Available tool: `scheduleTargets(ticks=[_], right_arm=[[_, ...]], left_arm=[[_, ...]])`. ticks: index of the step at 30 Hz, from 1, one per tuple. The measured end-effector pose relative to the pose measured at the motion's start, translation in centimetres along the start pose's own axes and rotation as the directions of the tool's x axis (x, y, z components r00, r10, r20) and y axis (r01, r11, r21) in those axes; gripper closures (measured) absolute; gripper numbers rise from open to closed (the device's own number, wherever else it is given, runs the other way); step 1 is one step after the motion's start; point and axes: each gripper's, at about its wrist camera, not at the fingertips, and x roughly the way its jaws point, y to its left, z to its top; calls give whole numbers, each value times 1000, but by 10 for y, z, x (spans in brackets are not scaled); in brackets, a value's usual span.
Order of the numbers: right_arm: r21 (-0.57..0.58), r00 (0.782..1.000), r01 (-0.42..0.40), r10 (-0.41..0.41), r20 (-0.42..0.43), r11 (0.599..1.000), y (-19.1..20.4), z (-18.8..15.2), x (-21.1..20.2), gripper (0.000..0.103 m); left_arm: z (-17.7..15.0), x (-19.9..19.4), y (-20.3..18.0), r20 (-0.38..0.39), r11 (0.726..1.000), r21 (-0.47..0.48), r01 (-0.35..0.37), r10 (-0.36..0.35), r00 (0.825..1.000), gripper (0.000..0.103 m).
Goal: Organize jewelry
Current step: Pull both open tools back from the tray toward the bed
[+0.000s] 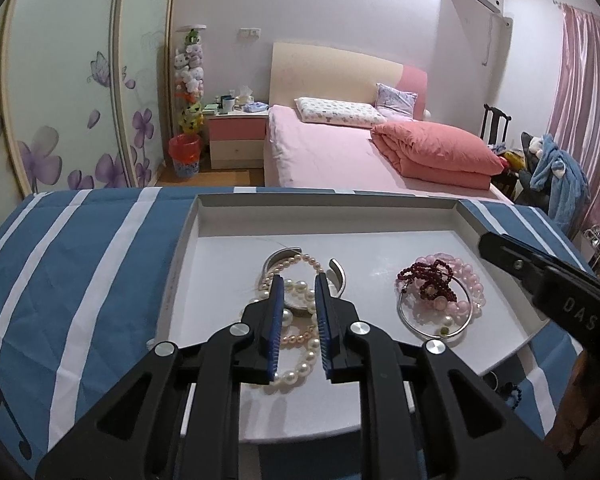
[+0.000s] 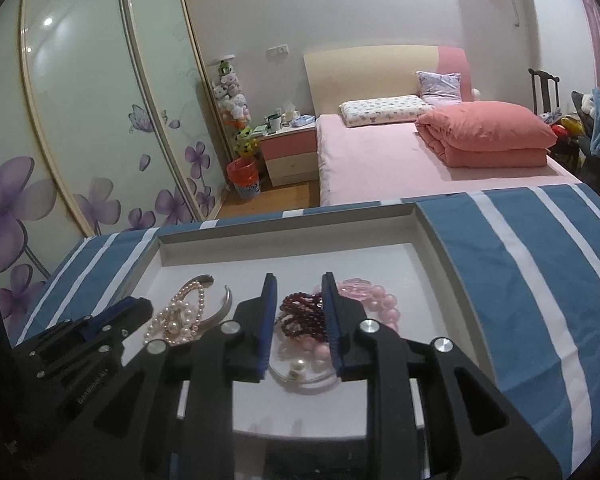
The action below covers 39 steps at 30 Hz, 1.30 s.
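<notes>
- Pearl strands (image 1: 296, 320) & pink/red beads (image 1: 440, 284) sorted into 2 piles in white tray (image 1: 324, 208); rest unclear.
- Left gripper (image 1: 298, 292) slightly apart over pearls, empty.
- Right gripper (image 2: 298, 292) same, over beads.

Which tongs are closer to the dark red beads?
Right. The right tongs sit directly over the dark red beads. The left tongs are off to the side, above the pearl strand.
</notes>
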Motion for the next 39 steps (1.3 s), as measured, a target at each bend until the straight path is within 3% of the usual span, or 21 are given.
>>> scheduleTargets(ticks=[13,18,24,31,39], right_arm=[[16,1000,21,-21,-19,1000,-21,-16,-32,79],[14,992,12,-10,-129,1000,-34,-42,-35,79],[-37,967,-1,-9,-256,999,-32,-71,-31,79],[-62,957,4,-22,-289,998,-31,-81,-29,79],[-54,964,-5,-9,-266,999,-29,-76,-30,79]], left_arm=[[-10,-33,1,17,1000,-1,14,-14,1000,83],[-25,-43,-2,-2,999,4,40,-40,999,83],[-33,-47,-5,-11,999,6,47,-47,999,83],[-36,-47,-9,-17,998,17,53,-53,998,83],[-42,-43,-12,-34,998,19,62,-61,998,83]])
